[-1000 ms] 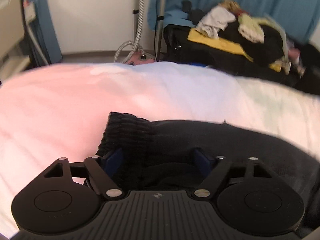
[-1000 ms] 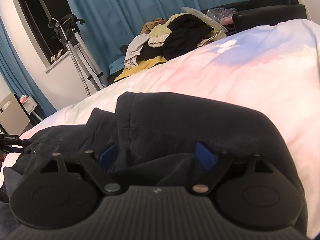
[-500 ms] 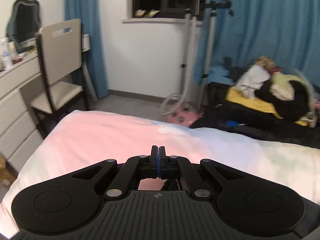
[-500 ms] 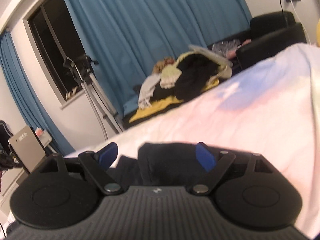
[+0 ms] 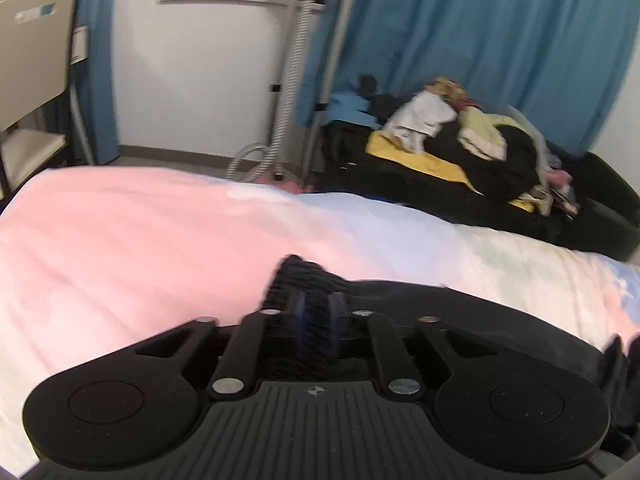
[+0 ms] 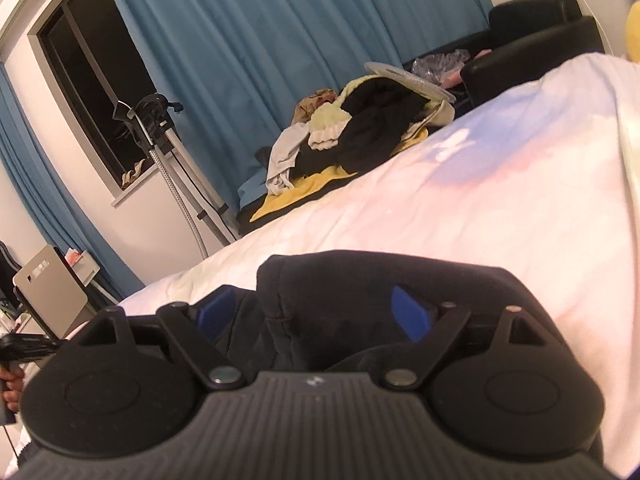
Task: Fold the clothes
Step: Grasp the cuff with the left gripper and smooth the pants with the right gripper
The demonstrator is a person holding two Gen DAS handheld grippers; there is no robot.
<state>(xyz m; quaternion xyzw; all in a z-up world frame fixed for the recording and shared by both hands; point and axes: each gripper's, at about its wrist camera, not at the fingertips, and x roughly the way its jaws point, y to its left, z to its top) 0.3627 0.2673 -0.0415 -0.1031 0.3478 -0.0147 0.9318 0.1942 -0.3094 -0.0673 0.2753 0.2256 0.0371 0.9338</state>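
The left gripper (image 5: pixel 317 322) has just been opening, its fingers around a dark sweater's ribbed cuff (image 5: pixel 304 284); the right gripper (image 6: pixel 316 312) stands wide over the sweater (image 6: pixel 360 280) on the bed (image 6: pixel 480 208).

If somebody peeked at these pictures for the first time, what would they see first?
Probably the dark garment spread on the pink and white bed, right in front of both cameras. The left tool, whose jaws have just been opening, has its ribbed cuff between them. Behind the bed, a messy clothes pile sits before blue curtains.
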